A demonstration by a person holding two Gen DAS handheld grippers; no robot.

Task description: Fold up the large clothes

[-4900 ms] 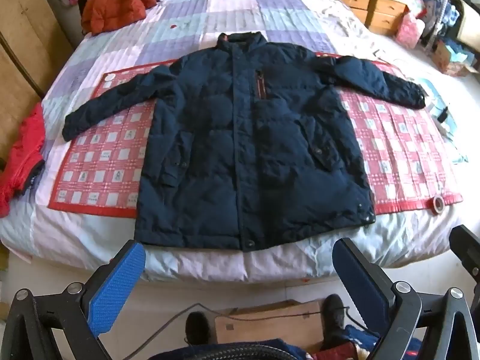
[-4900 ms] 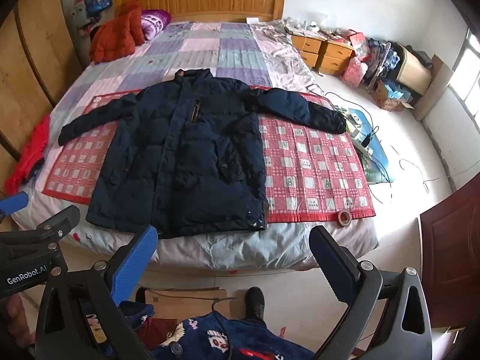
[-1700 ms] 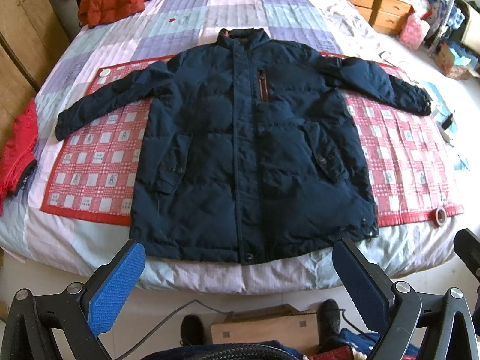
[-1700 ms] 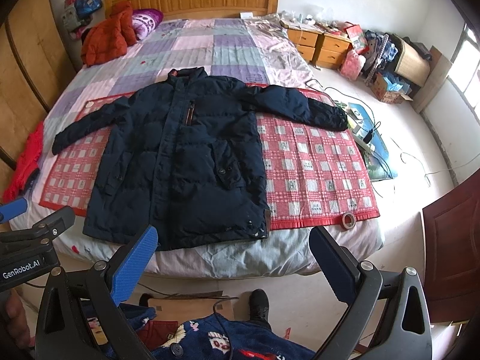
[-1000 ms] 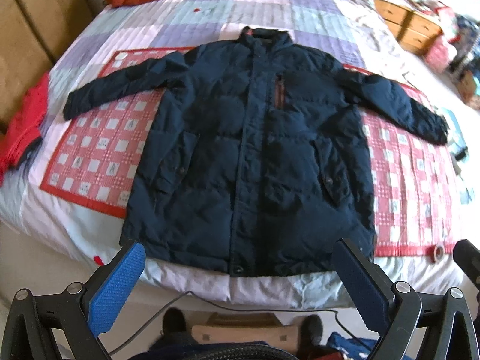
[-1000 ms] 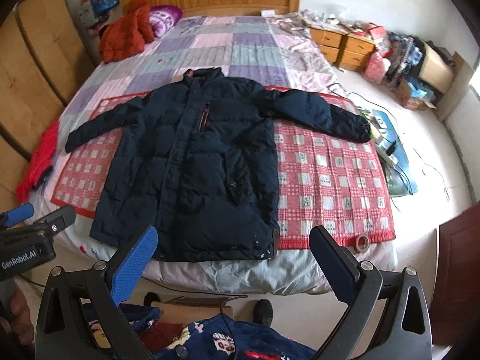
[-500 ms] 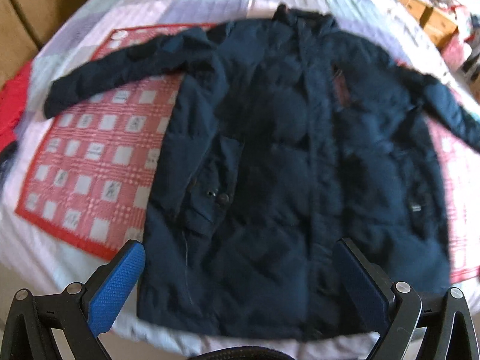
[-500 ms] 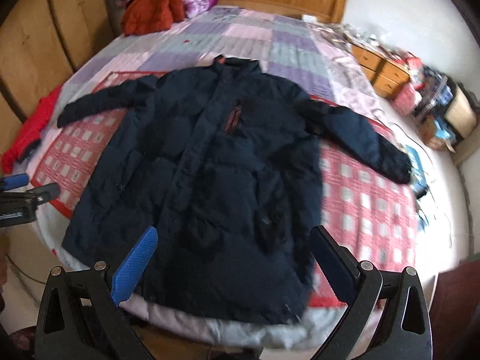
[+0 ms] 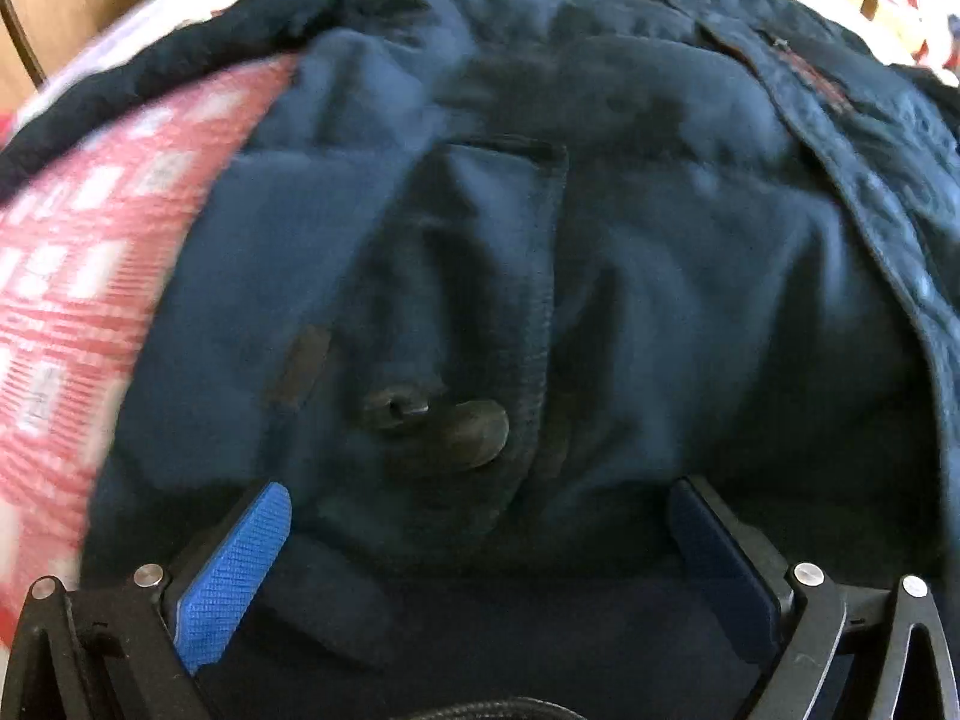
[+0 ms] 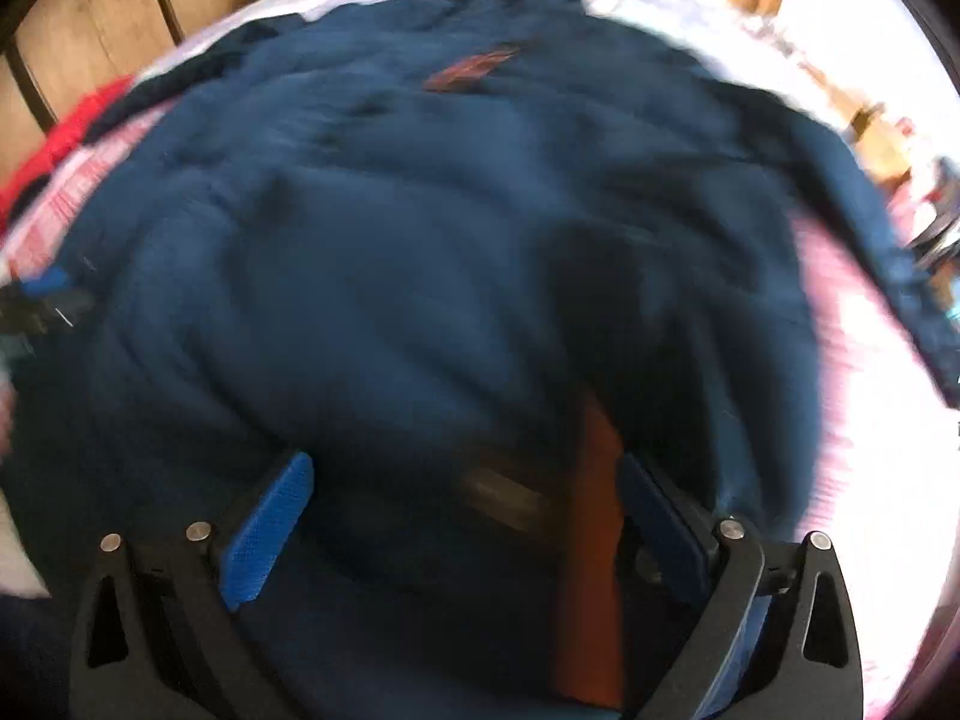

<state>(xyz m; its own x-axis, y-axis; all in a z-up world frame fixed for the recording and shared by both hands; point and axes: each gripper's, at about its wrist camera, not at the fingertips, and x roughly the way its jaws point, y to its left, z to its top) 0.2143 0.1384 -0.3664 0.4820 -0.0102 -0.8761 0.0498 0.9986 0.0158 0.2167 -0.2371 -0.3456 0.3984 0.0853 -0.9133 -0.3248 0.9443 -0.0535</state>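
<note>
Navy padded coat (image 9: pixel 630 276) lies spread face up on the bed, over a red checked mat (image 9: pixel 78 276), with its front closed and a sleeve stretched out along the mat's far edge. No fold shows yet, so the task looks barely begun. The left claw (image 9: pixel 480 540) sits low over the hem near a pocket button, jaws wide apart and holding nothing. The right claw (image 10: pixel 465 510) is likewise spread and empty, just above the cloth by an orange-brown trim strip; that view is blurred.
</note>
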